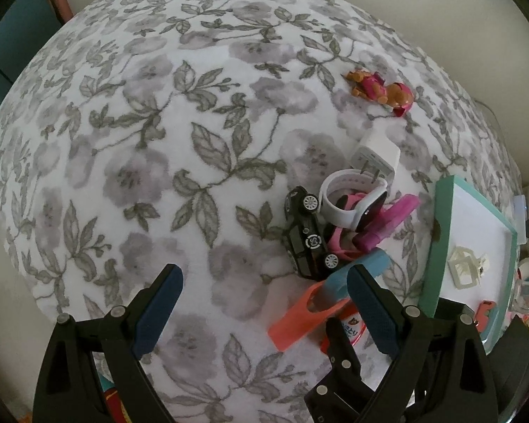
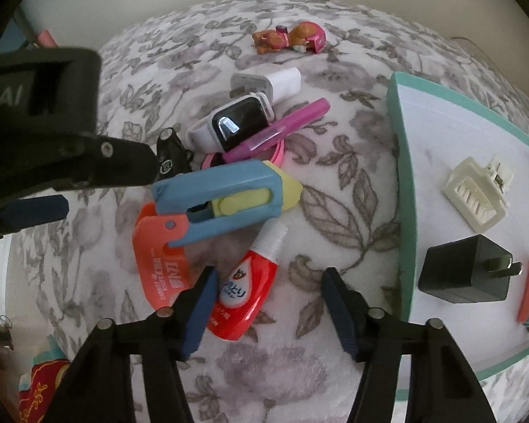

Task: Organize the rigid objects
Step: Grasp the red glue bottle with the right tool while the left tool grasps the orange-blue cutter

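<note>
Sorting partway: clip [image 2: 474,195], charger [image 2: 465,275] already in tray [image 2: 402,162]; pile w/ glue [image 2: 245,289], watch [image 2: 229,127], car [image 1: 305,232] left; right gripper [image 2: 268,308] apart, over glue; left gripper [image 1: 264,310] apart, empty

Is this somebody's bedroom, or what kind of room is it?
Probably a home, maybe a bedroom or playroom. A soft flowery blanket covers the surface, with household bits scattered on it: a toy dog figure, a black toy car and a white watch. A teal-rimmed tray is there for sorting them.
</note>
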